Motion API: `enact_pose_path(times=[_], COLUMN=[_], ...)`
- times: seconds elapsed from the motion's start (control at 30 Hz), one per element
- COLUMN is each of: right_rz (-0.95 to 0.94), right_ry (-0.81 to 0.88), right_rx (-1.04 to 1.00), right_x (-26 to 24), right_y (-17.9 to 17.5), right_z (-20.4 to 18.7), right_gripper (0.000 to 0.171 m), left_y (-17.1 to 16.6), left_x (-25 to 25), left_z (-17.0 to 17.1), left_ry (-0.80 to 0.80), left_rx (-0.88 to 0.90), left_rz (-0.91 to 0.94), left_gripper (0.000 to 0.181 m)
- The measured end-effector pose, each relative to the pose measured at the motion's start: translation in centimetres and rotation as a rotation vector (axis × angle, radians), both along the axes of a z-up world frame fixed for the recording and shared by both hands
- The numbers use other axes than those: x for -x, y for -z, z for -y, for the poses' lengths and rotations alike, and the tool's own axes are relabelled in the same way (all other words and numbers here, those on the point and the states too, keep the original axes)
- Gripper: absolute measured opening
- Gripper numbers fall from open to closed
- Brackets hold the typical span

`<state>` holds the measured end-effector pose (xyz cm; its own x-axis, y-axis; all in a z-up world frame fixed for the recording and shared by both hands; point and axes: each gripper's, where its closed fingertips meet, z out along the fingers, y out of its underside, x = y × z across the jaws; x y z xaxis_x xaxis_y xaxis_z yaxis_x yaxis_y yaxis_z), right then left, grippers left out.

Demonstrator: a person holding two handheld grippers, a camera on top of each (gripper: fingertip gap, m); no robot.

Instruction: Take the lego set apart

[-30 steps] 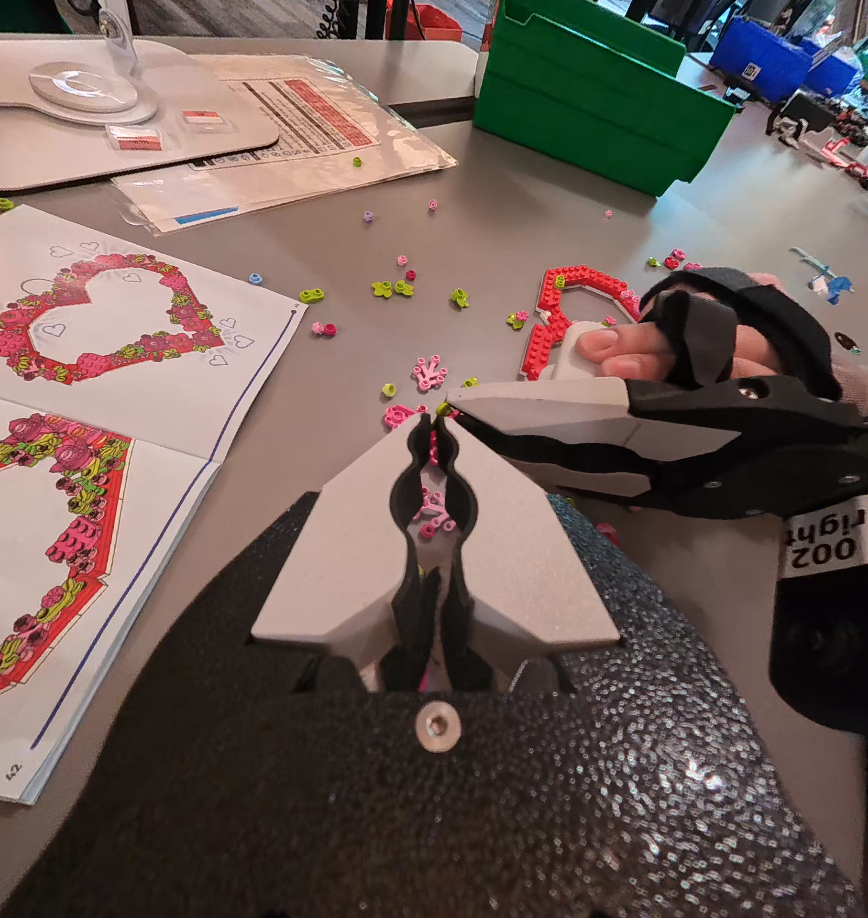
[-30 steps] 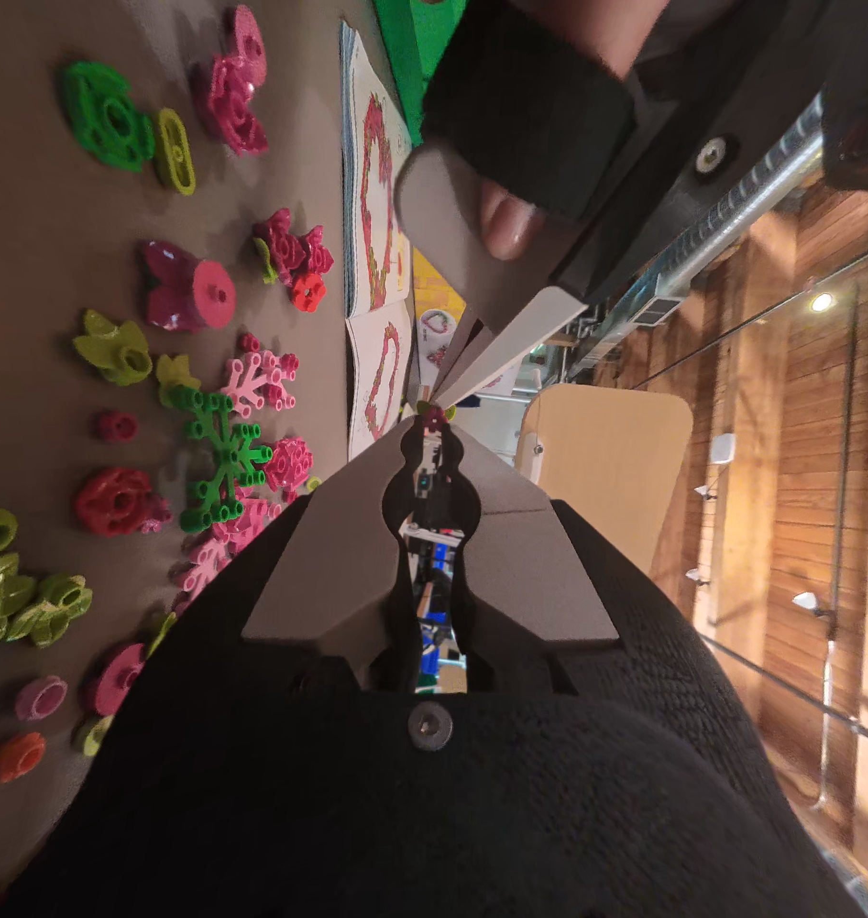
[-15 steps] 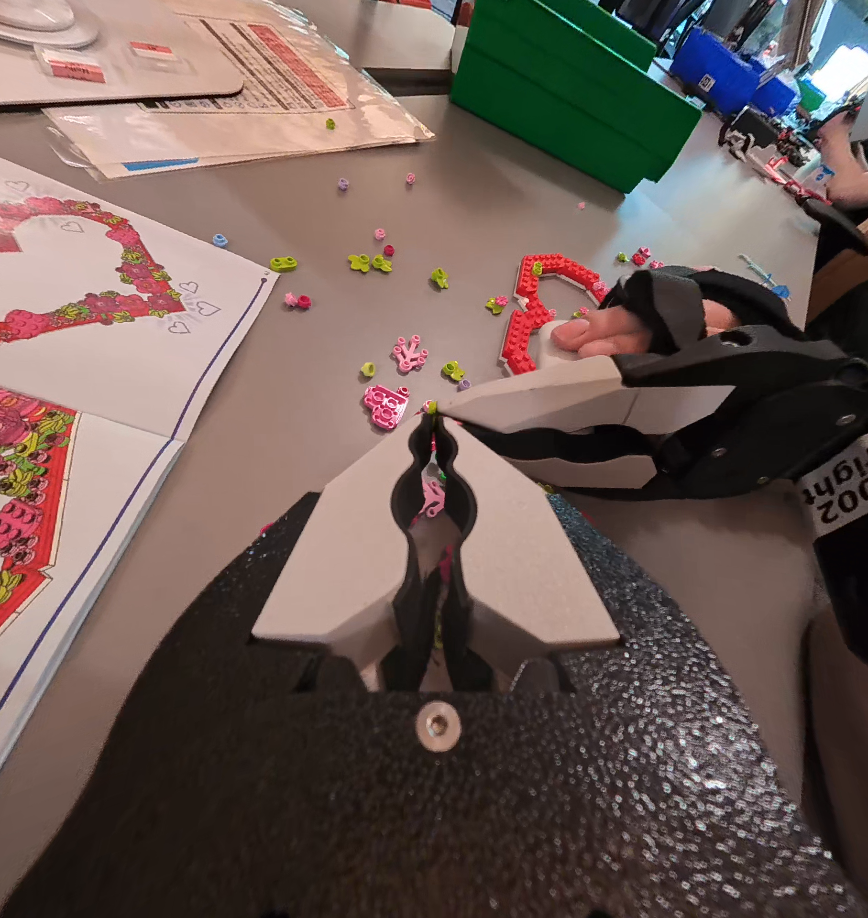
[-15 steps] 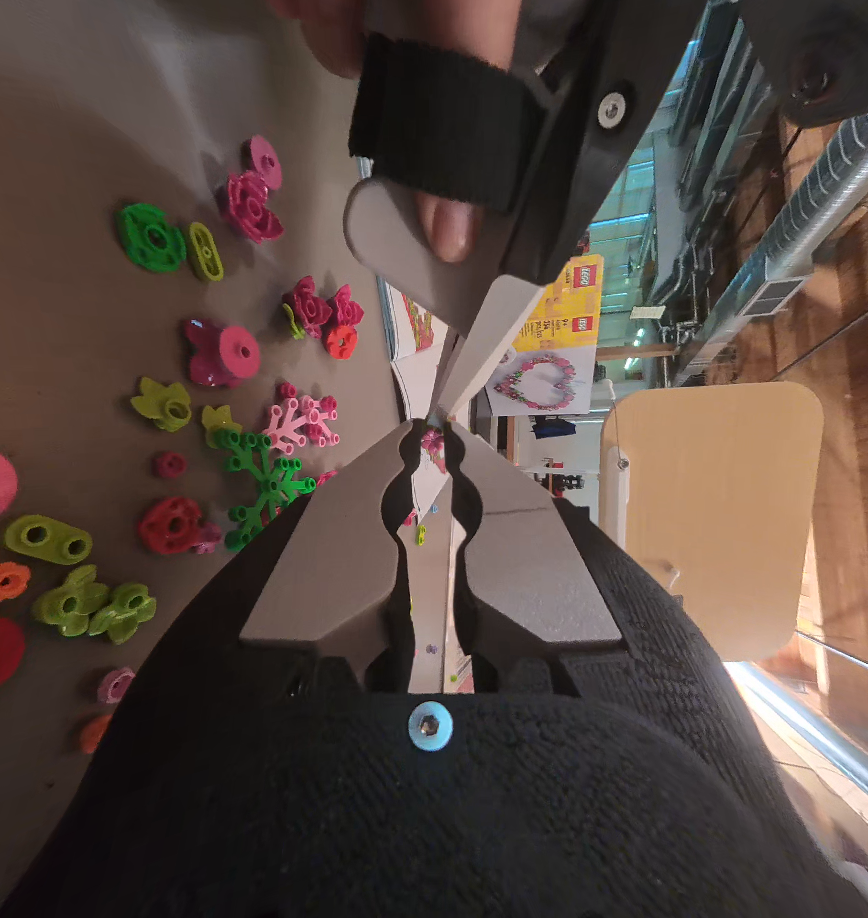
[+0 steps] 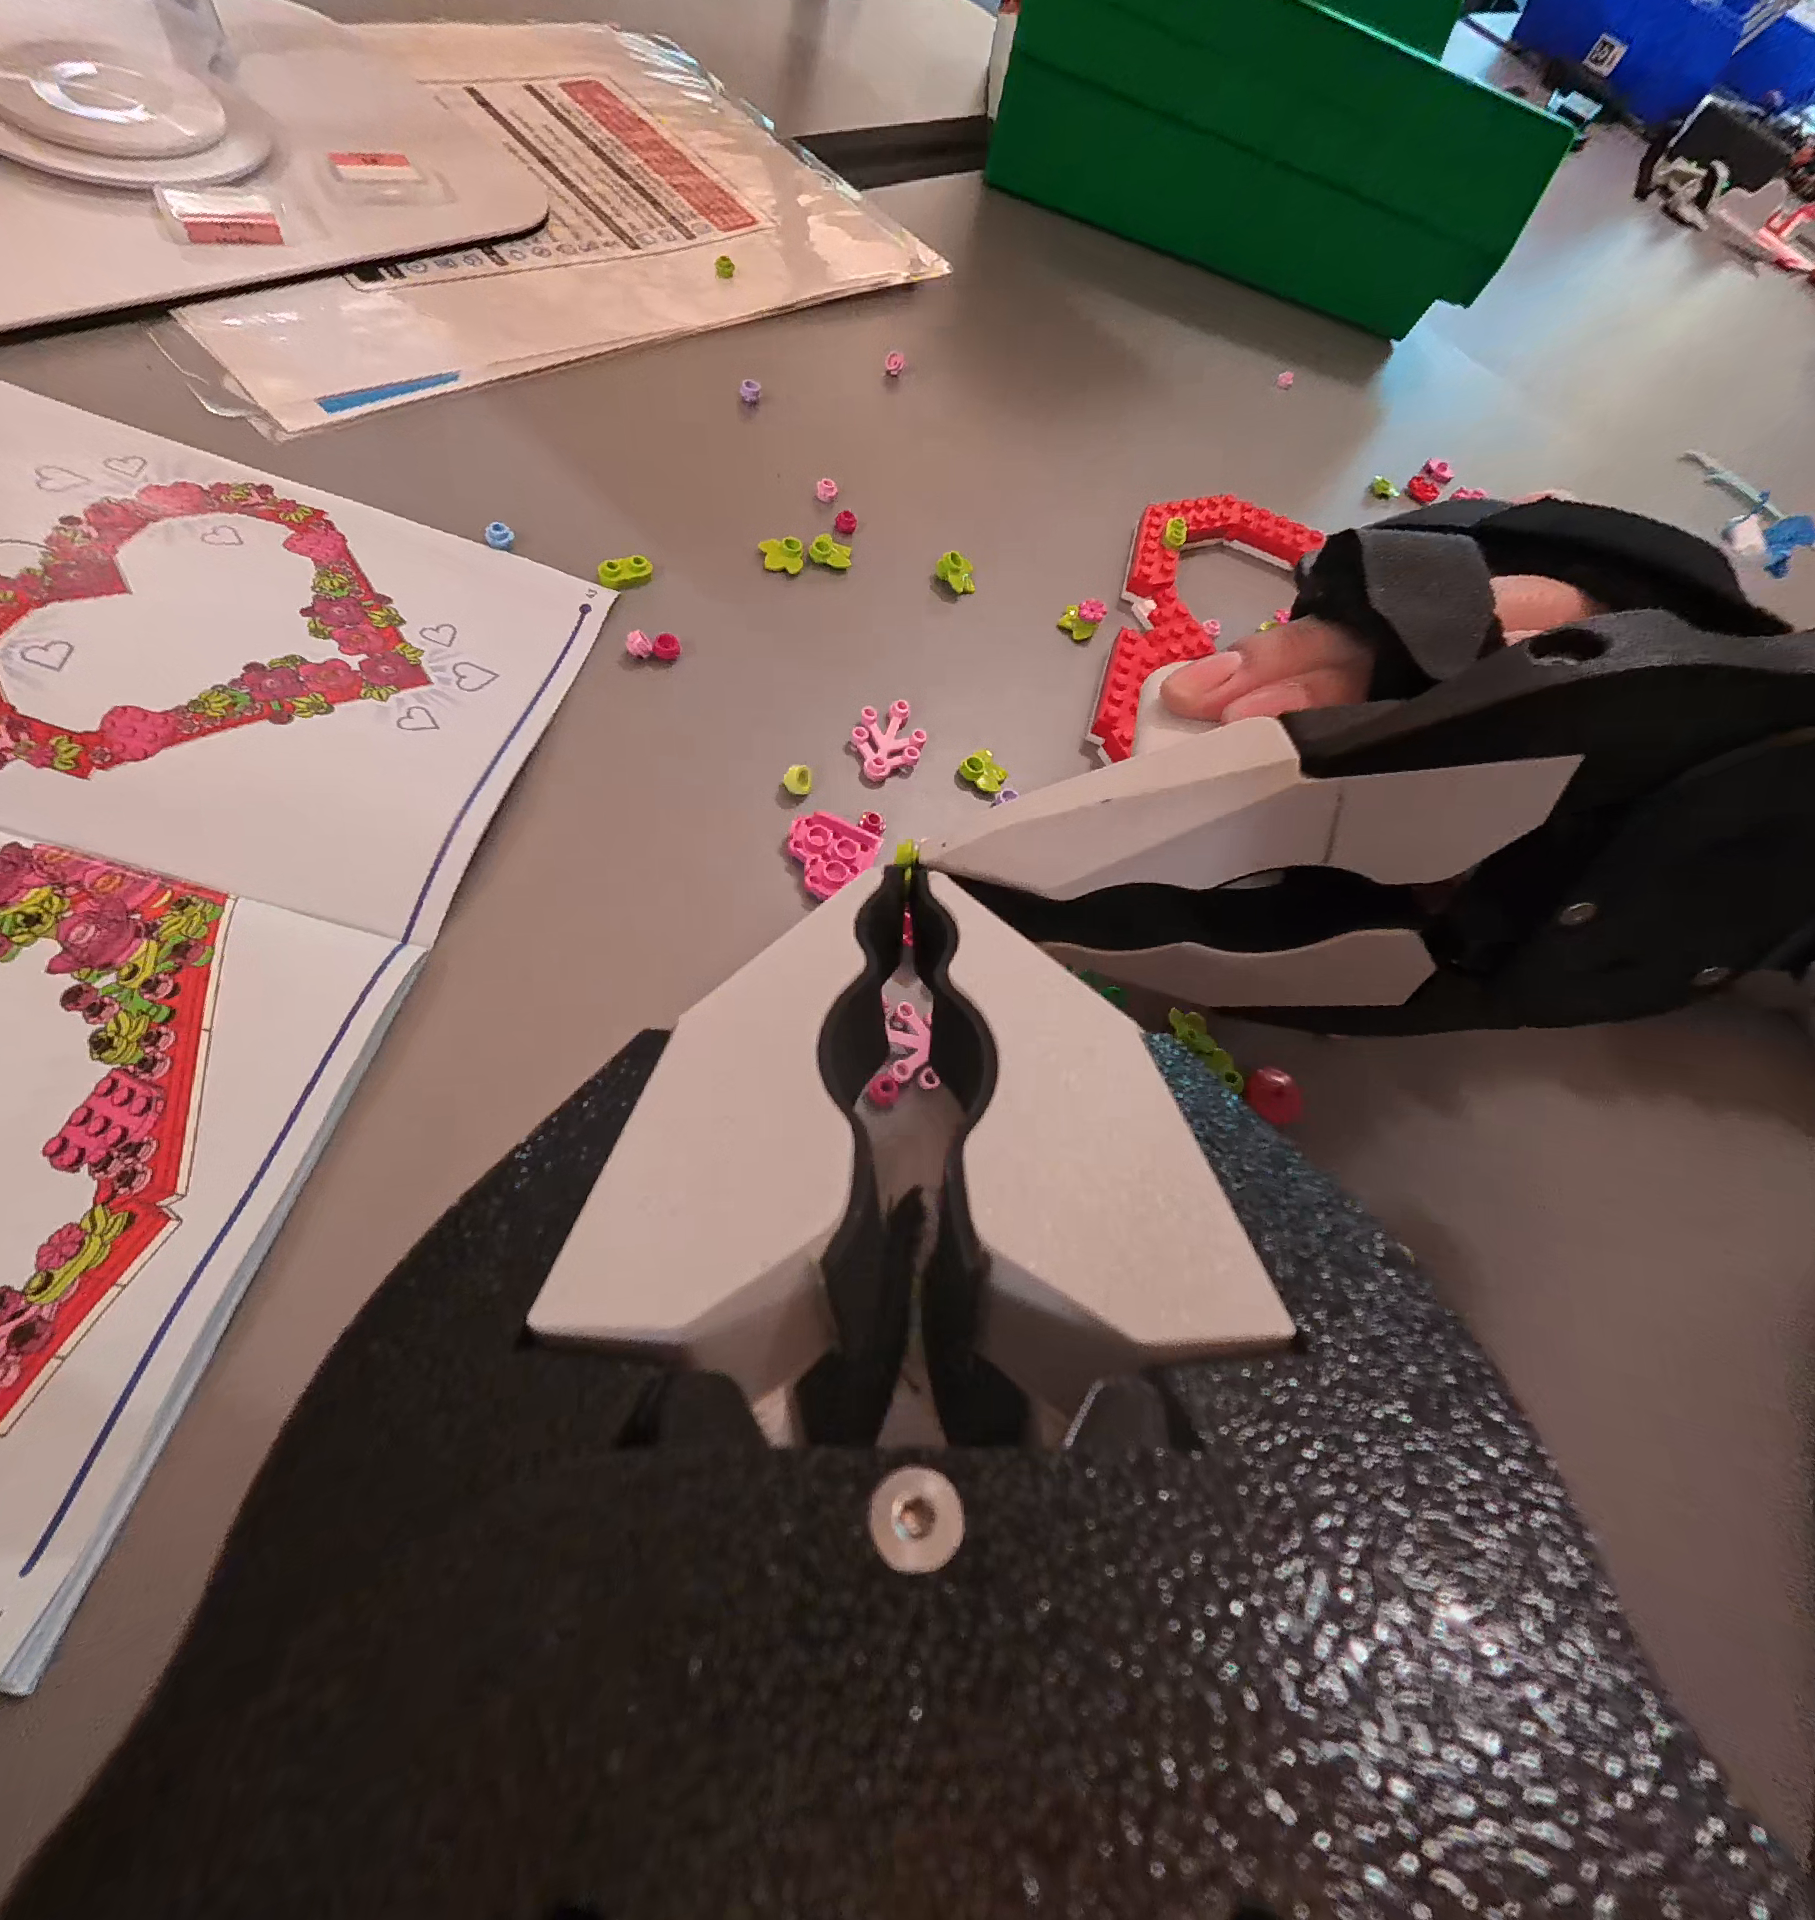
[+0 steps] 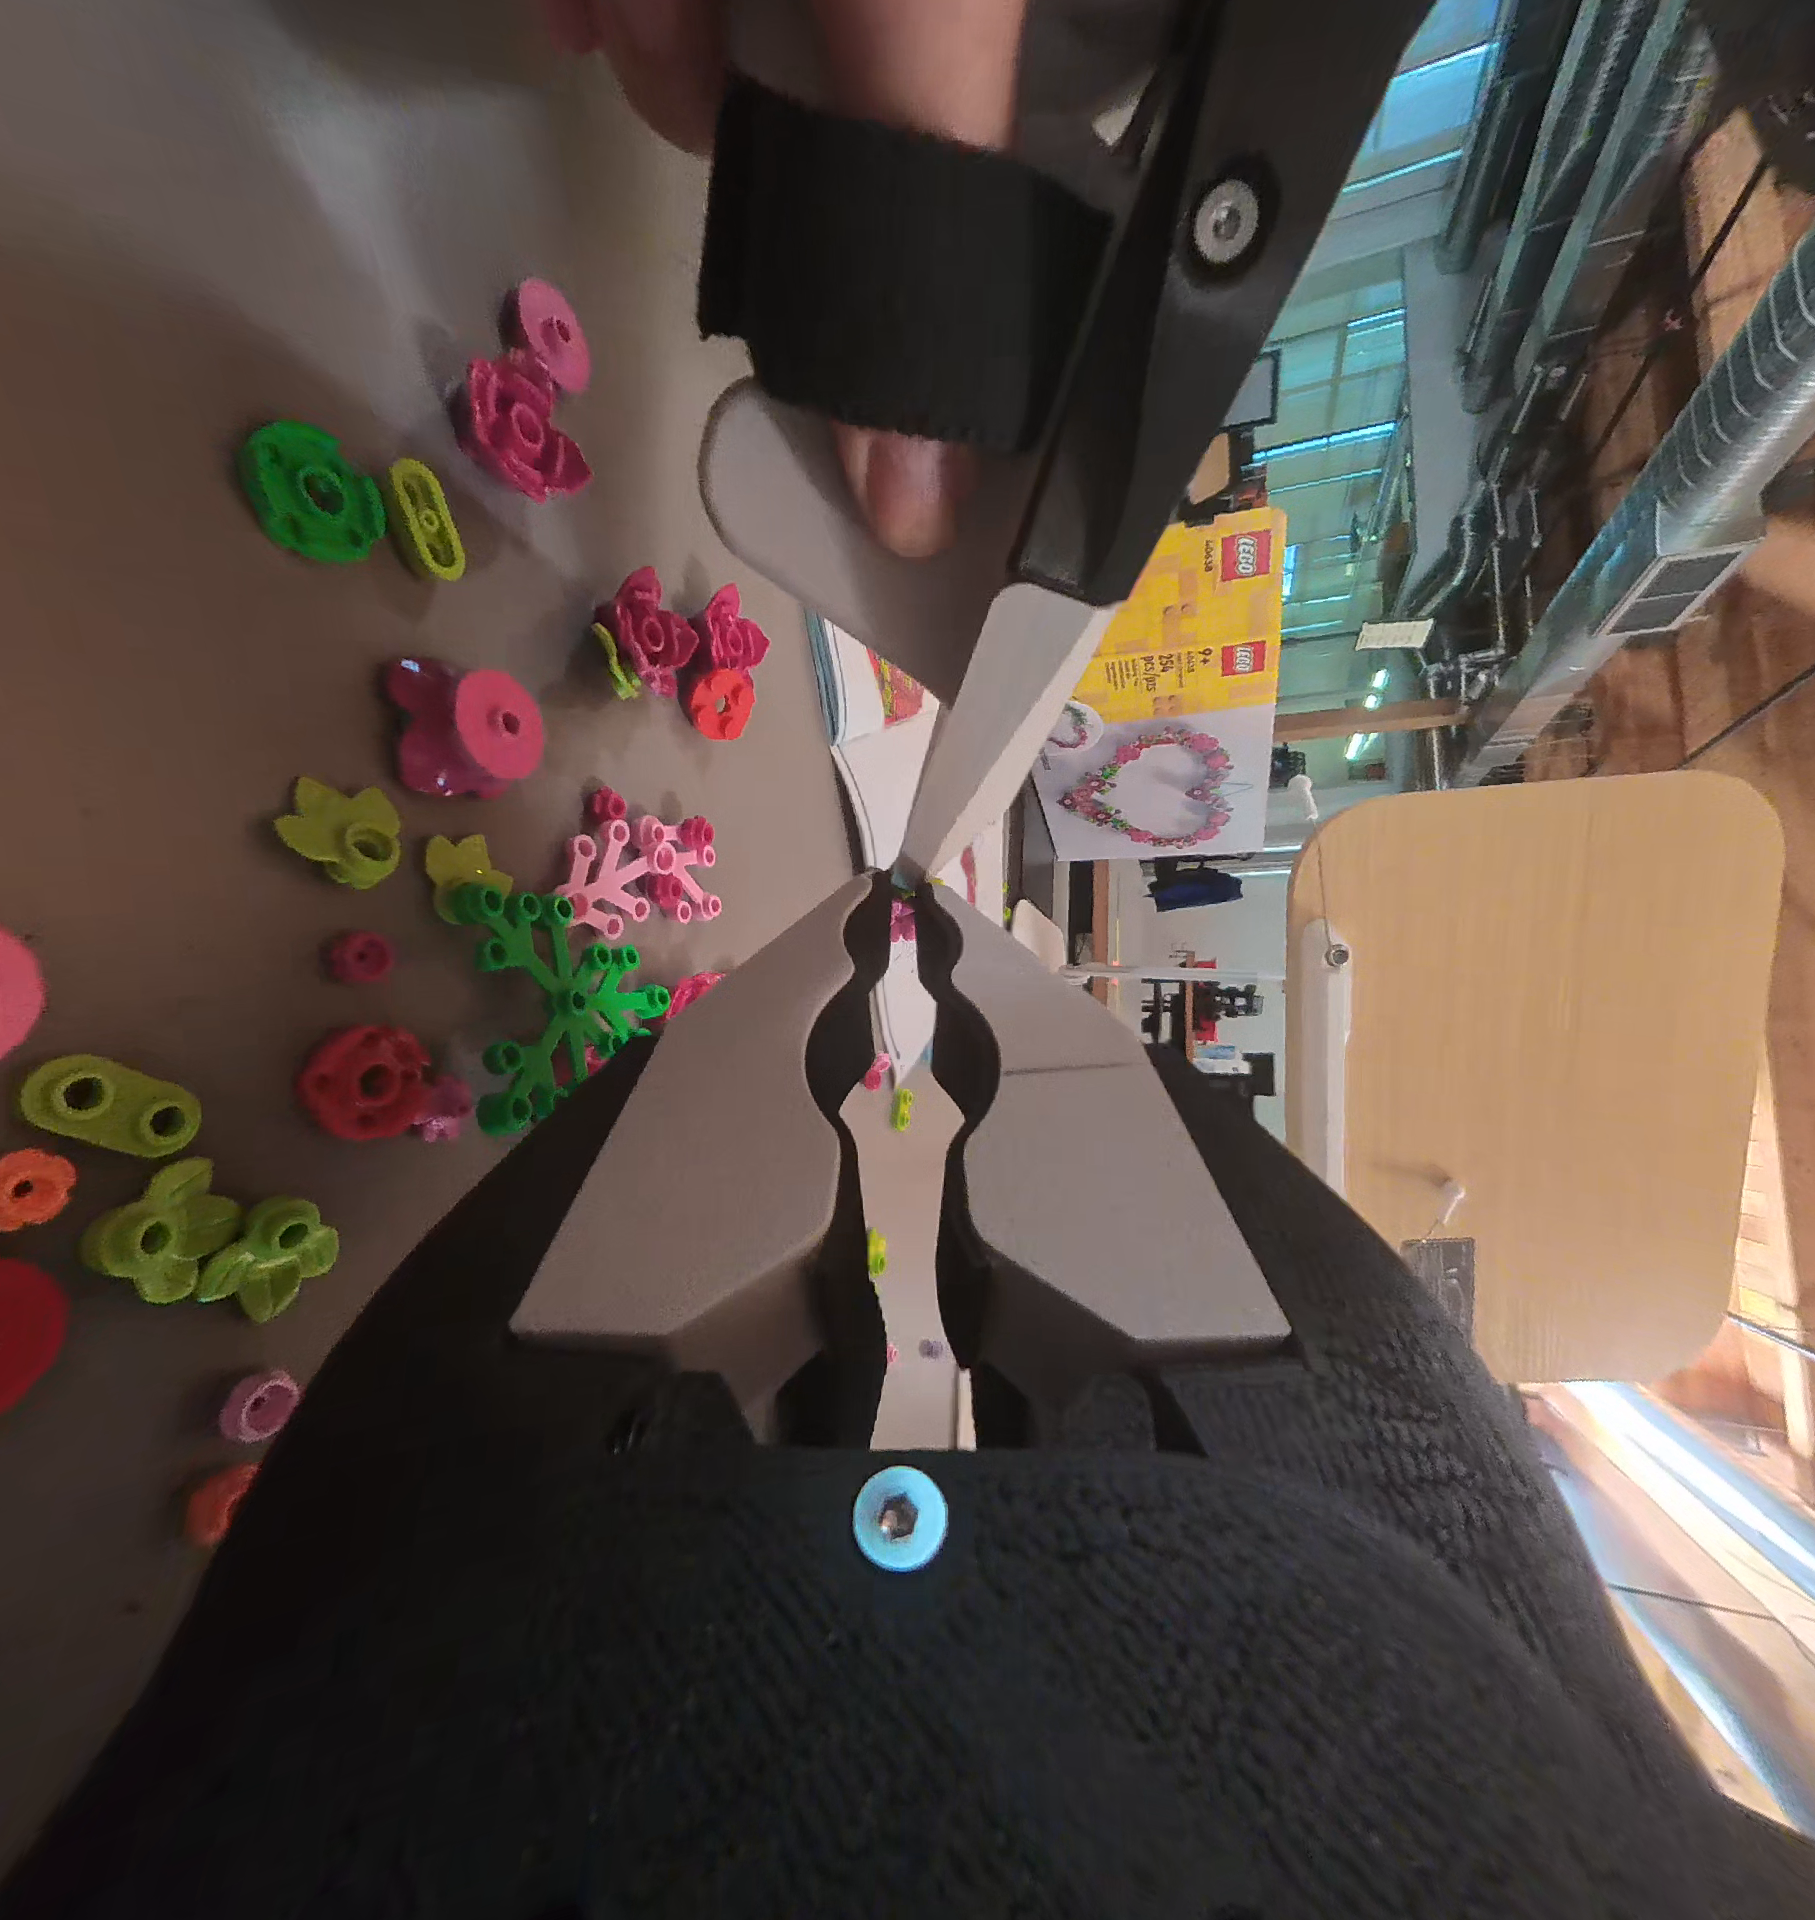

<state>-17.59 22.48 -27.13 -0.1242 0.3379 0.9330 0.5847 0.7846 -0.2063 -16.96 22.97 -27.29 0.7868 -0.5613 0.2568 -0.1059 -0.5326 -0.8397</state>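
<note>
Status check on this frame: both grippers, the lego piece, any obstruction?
Left gripper and right gripper tip to tip, both shut on one tiny lime-and-pink piece above the table. Red heart frame lies beyond, stripped. Loose flowers below; nothing blocking.

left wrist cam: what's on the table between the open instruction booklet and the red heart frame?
Loose pieces on bare grey table: lime leaf bits, a pink branch piece, a pink plate. They lie between instruction booklet and red heart frame.

Grey table (image 5: 1090, 343), open instr. booklet (image 5: 207, 727), red heart frame (image 5: 1163, 623), scattered lego bits, green bin (image 5: 1246, 156), plastic bags (image 5: 570, 260).
</note>
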Motion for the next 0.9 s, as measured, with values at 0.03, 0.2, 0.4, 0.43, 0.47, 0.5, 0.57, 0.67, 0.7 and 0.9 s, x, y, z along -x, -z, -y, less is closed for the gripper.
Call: enact_pose_path(times=[0.03, 0.2, 0.4, 0.43, 0.47, 0.5, 0.57, 0.67, 0.7, 0.9], right_rz=[0.002, -0.001, -0.072, -0.1, -0.122, -0.145, -0.196, -0.332, -0.356, -0.257], right_ry=[-0.002, -0.021, -0.082, -0.103, -0.128, -0.155, -0.215, -0.306, -0.299, -0.234], right_rx=[-0.008, -0.028, 0.213, 0.292, 0.359, 0.415, 0.522, 0.64, 0.65, 0.756], right_x=[0.0, -0.3, -0.4, -0.5, -0.6, -0.7, -0.9, -2.2, -2.6, -2.2], right_y=[0.0, -0.1, -0.3, -0.6, -0.9, -1.4, -2.4, -5.8, -6.5, -4.8], right_z=[0.0, 0.2, 0.9, 1.1, 1.4, 1.7, 2.3, 2.9, 2.4, 1.4], right_gripper=[0.003, 0.003, 0.003, 0.003, 0.003, 0.003, 0.003, 0.0, 0.0, 0.0], left_y=[0.0, 0.0, -0.2, -0.5, -0.7, -1.1, -2.0, -0.9, -2.5, -4.6], left_x=[0.0, -0.2, -0.4, -0.4, -0.5, -0.6, -0.9, 3.0, 3.3, 2.8], left_z=[0.0, 0.1, 0.7, 0.9, 1.1, 1.4, 2.0, 1.0, 1.3, 1.6], left_ry=[-0.002, 0.005, 0.035, 0.043, 0.057, 0.077, 0.127, -0.003, 0.005, 0.029], left_rx=[-0.003, -0.014, 0.011, 0.015, 0.019, 0.017, 0.029, 0.02, 0.005, -0.133], left_rz=[-0.009, -0.025, 0.059, 0.096, 0.129, 0.162, 0.27, 0.181, 0.309, 0.265], left_gripper=[0.0, 0.0, 0.0, 0.0, 0.0, 0.0, 0.0, 0.0, 0.0, 0.0])
